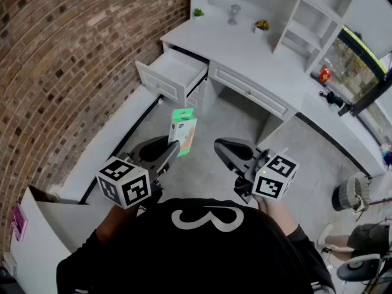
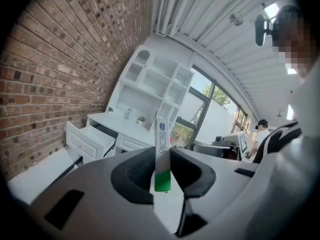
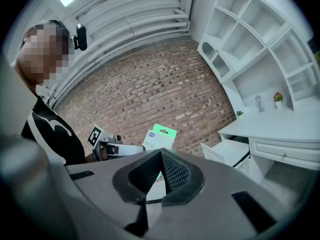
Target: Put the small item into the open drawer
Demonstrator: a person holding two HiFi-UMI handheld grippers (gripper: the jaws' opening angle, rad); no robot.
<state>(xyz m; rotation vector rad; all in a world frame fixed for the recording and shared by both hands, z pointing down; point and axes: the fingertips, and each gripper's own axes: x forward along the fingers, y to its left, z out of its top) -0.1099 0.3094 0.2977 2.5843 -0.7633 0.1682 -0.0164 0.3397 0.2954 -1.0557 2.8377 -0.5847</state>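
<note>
Over the floor [image 1: 240, 122] in front of the counter [image 1: 245, 54], the left gripper [image 1: 173, 150] has its jaws clamped on the packet [image 1: 184, 130], held upright. The right gripper [image 1: 222, 147] hovers just beside it, jaws closed and empty. The drawer [image 1: 174, 72] stands open, well ahead.

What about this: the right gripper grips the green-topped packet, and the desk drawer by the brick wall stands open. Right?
One thing is wrong: the left gripper grips the green-topped packet, not the right gripper, whose jaws are together and empty. The left gripper view shows it clamped edge-on. The desk drawer by the brick wall stands open.
</note>
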